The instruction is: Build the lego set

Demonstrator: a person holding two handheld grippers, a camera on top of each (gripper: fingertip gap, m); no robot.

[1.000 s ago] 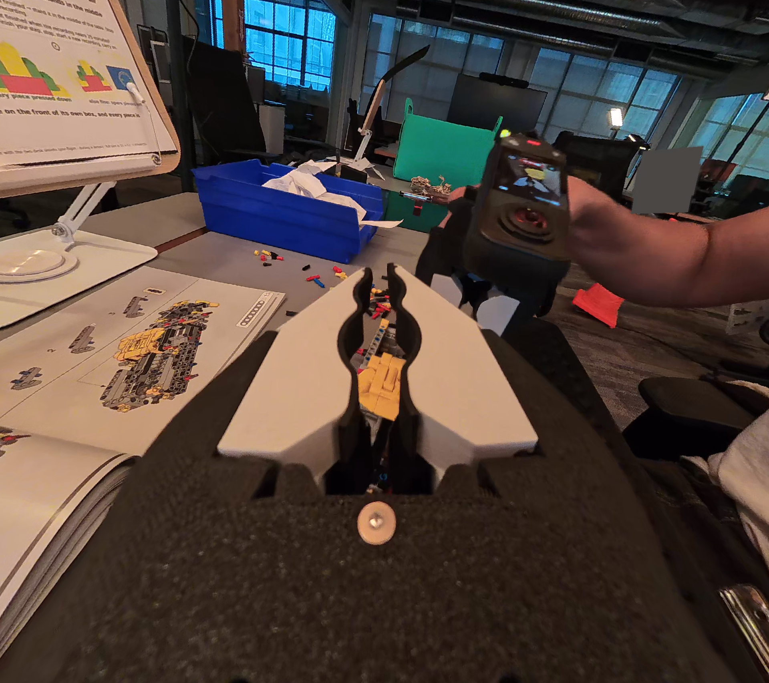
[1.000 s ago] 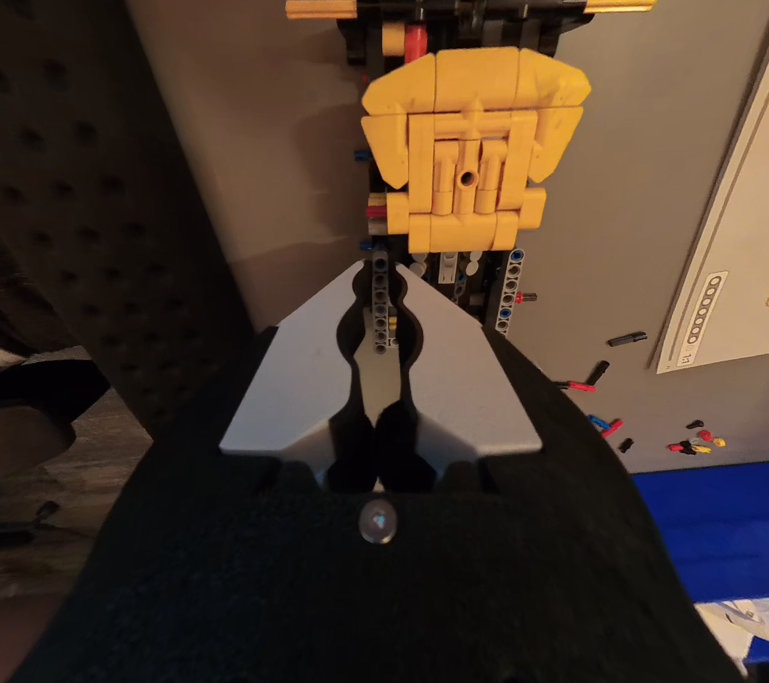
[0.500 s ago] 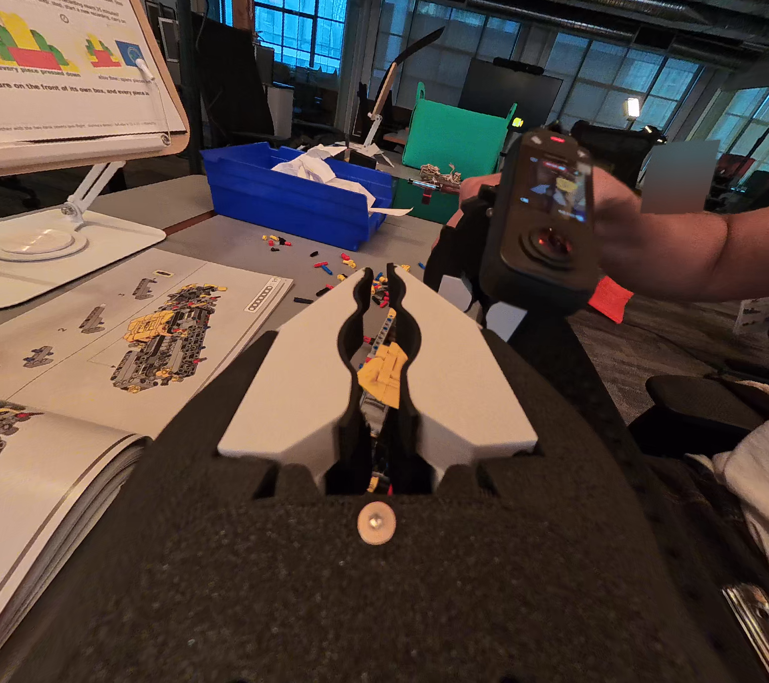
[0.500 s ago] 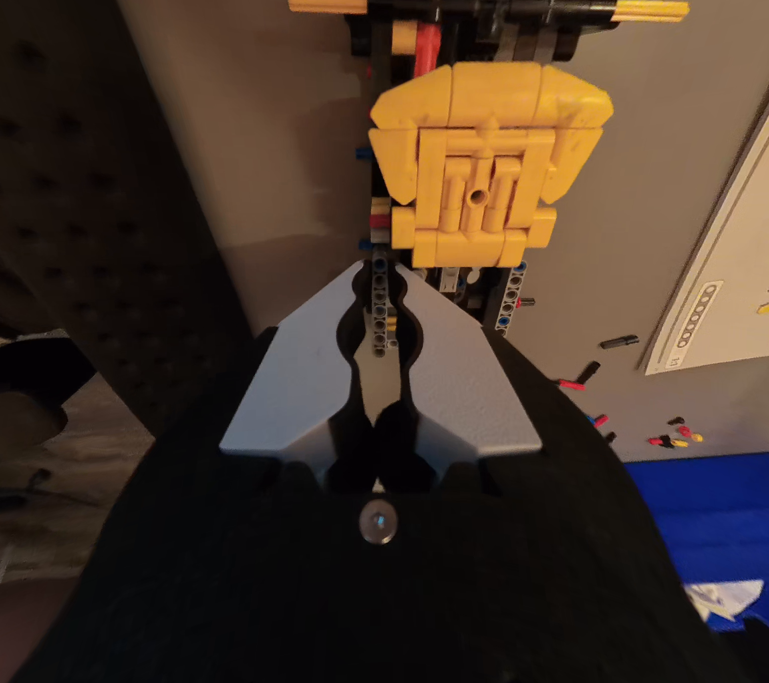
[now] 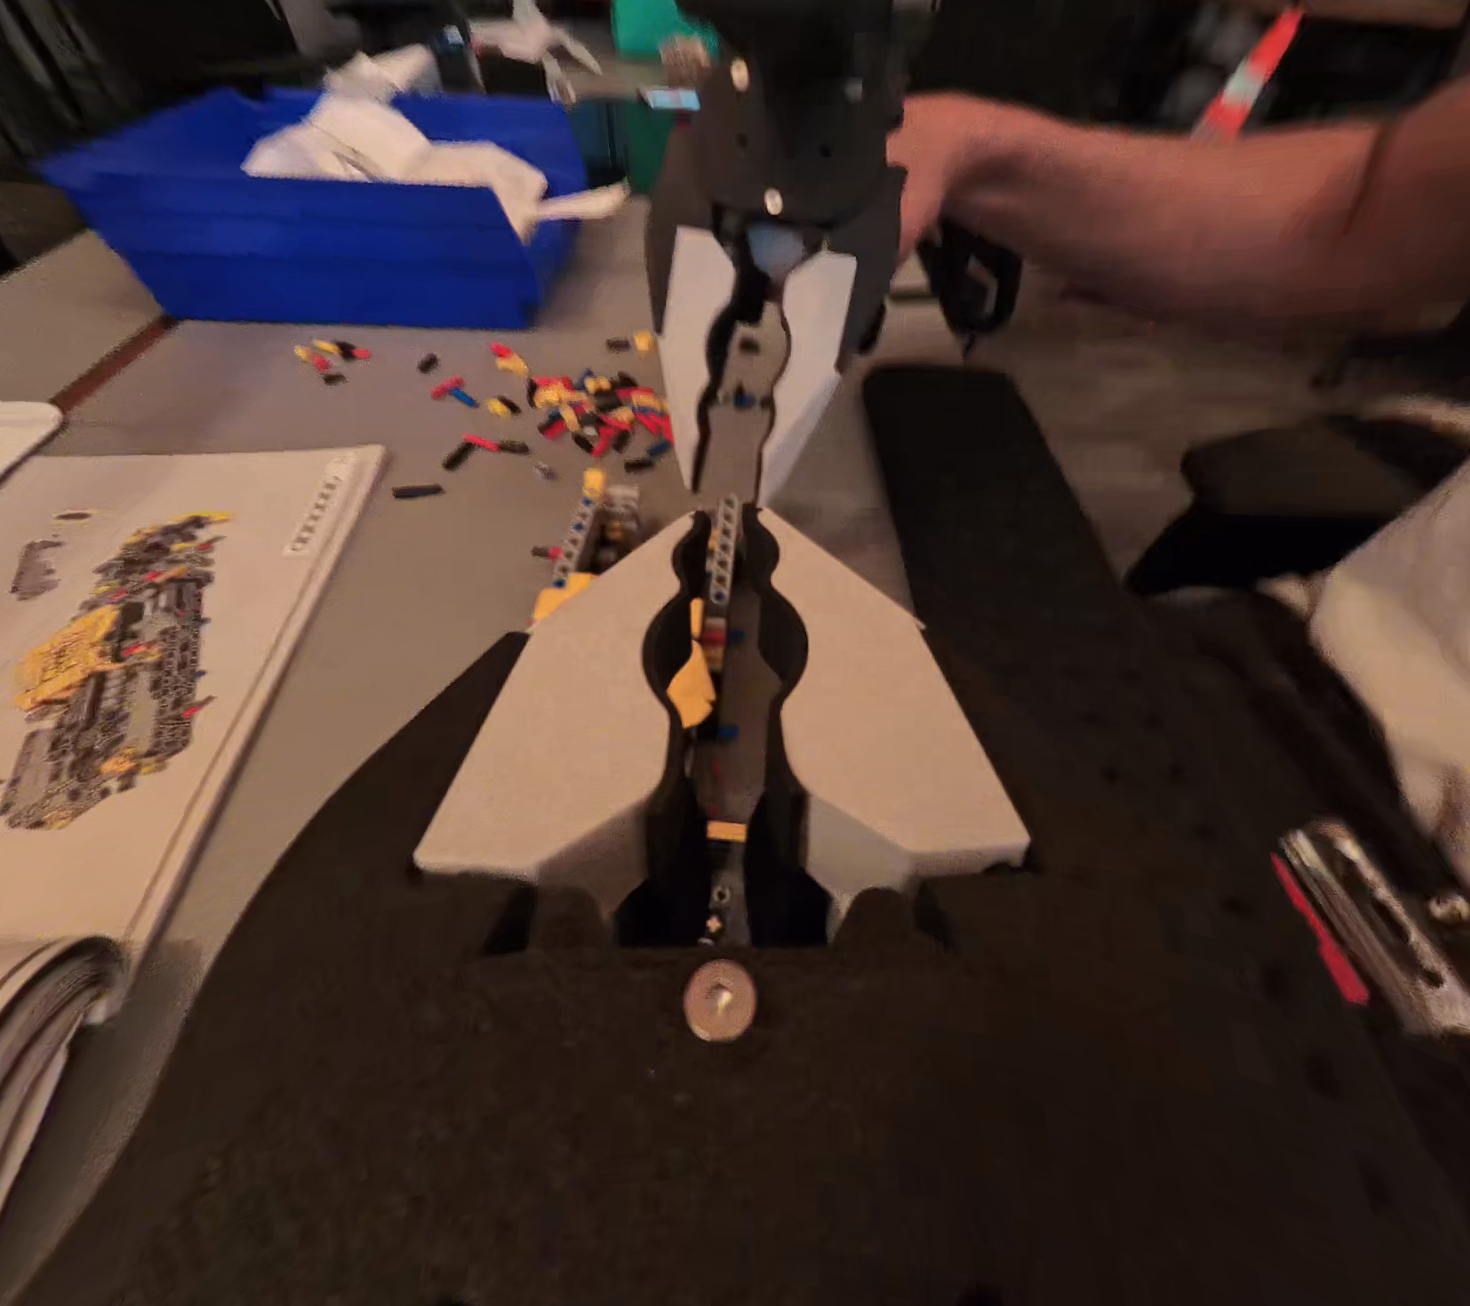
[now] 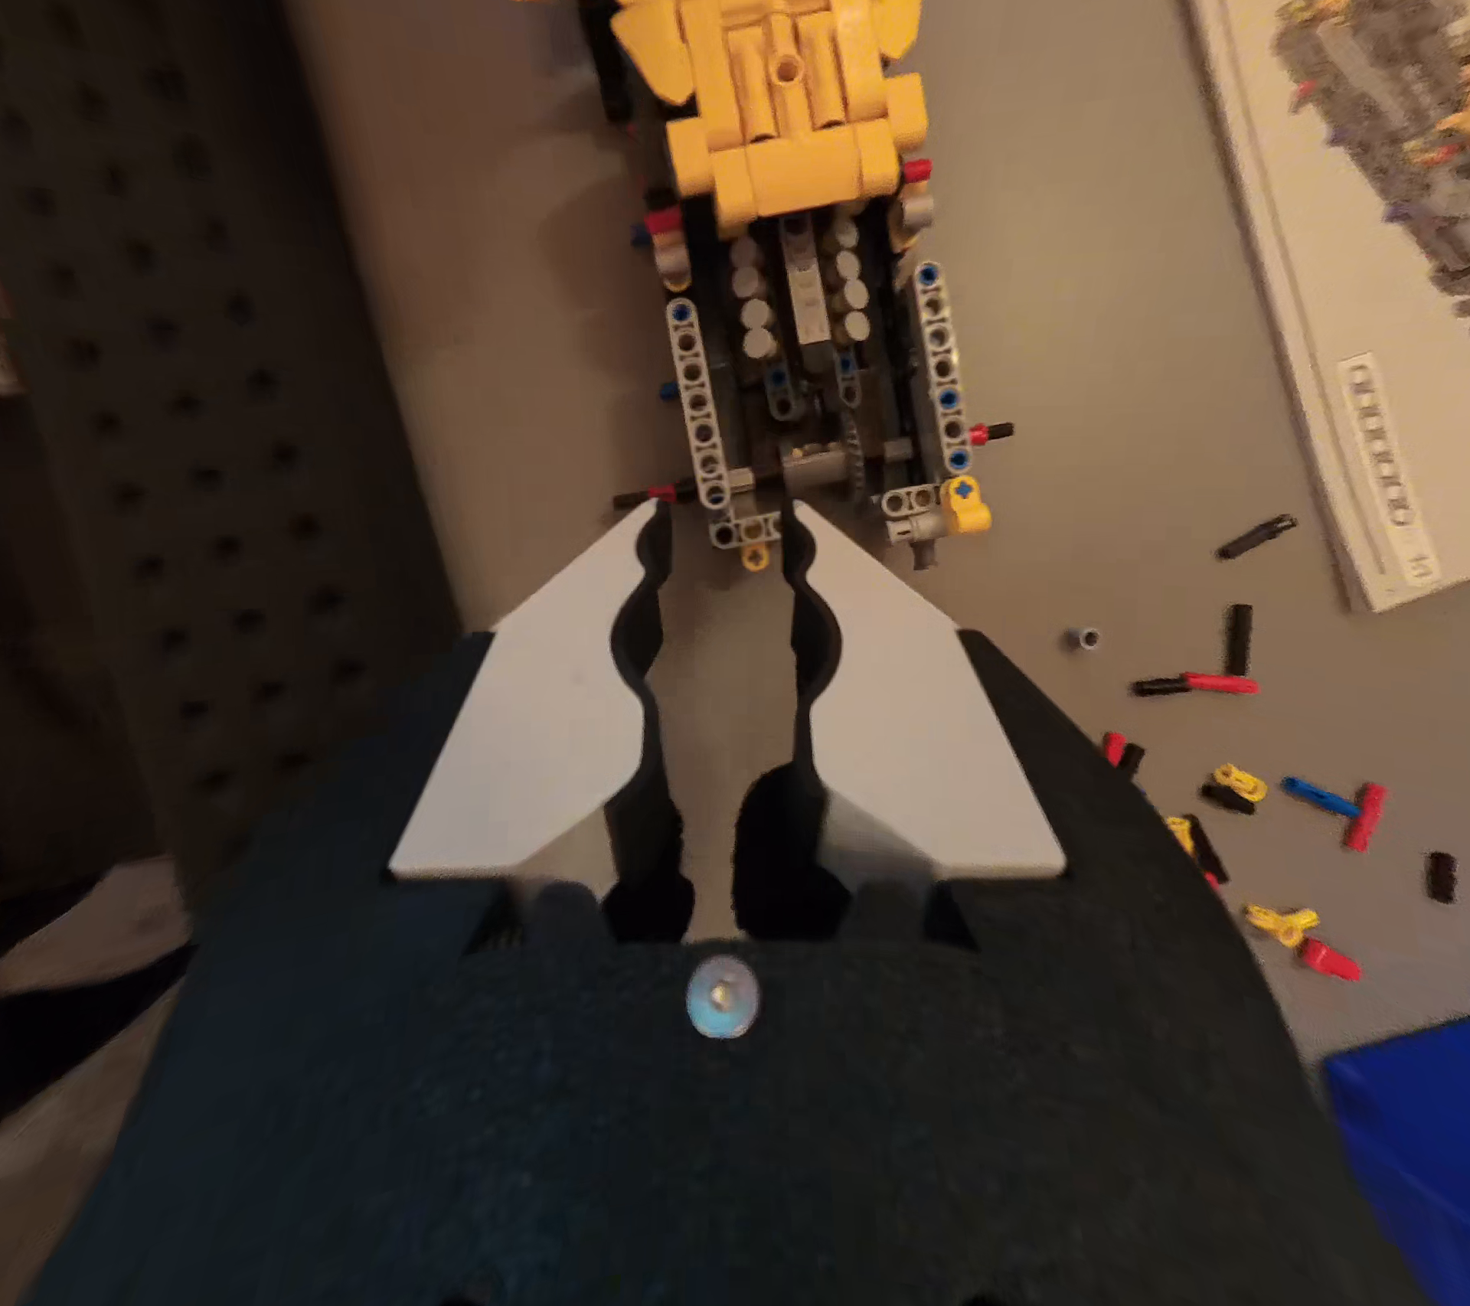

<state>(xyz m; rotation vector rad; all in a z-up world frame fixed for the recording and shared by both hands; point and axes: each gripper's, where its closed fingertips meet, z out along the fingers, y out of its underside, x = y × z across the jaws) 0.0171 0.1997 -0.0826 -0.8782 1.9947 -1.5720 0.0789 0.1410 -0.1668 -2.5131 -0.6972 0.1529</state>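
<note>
Right wrist view, lego model point(image 6: 795, 170) ahead of spread hand-held gripper point(image 6: 724, 520)

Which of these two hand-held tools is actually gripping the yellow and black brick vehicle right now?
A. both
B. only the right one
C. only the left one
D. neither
C: the left gripper has its jaws closed on the yellow and black brick vehicle, while the right gripper stands open just short of it.
</note>
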